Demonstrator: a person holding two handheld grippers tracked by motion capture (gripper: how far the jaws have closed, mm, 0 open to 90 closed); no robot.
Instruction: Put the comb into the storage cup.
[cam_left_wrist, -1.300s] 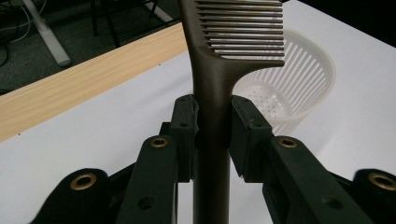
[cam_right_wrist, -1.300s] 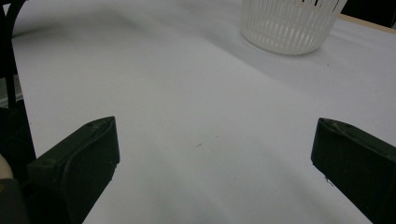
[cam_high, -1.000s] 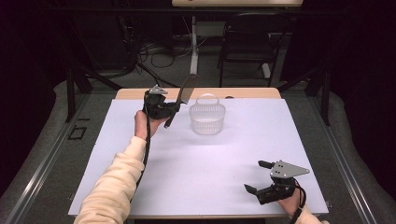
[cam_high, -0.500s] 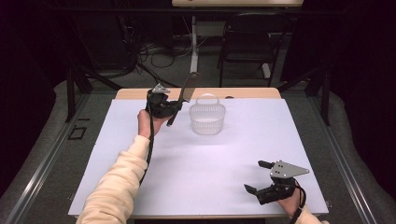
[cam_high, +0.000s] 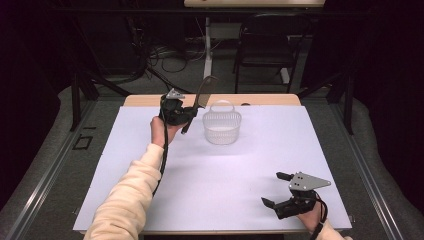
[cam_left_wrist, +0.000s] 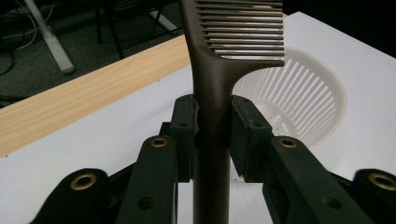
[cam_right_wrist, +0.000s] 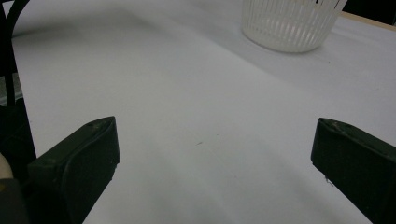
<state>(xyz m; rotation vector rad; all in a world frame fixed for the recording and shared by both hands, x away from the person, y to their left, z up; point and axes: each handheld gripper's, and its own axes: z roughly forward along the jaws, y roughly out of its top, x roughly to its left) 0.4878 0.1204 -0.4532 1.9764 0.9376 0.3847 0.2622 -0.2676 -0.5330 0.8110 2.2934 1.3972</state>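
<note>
Since a second ago, the left tool (cam_high: 184, 116) has carried the comb (cam_high: 202, 93) a little farther up and toward the far edge of the bench (cam_high: 150, 200), so the toothed end now rises above the rim of the basket (cam_high: 222, 127) instead of leaning beside it; the right tool (cam_high: 283, 192) has not moved from its near corner. In the left gripper view the left tool's two pads are clamped on the comb's handle (cam_left_wrist: 212, 140) just below where the teeth begin, with the handle running straight up between them and the basket (cam_left_wrist: 308, 107) lying behind and to the right. The comb looks like thin, hard plastic: light enough that weight is no worry, stiff along the handle, but smooth and narrow (the sort of shape that likes to pivot in a pinch). Holding it on the solid handle rather than the fine teeth seems the sound choice, since the teeth would likely flex or snap under pressure. The right tool rests low over the bench with its jaws wide apart and nothing between them, the basket (cam_right_wrist: 292, 23) well ahead of it. The basket, a light slatted white tub with a handle, would probably slide if nudged.
</note>
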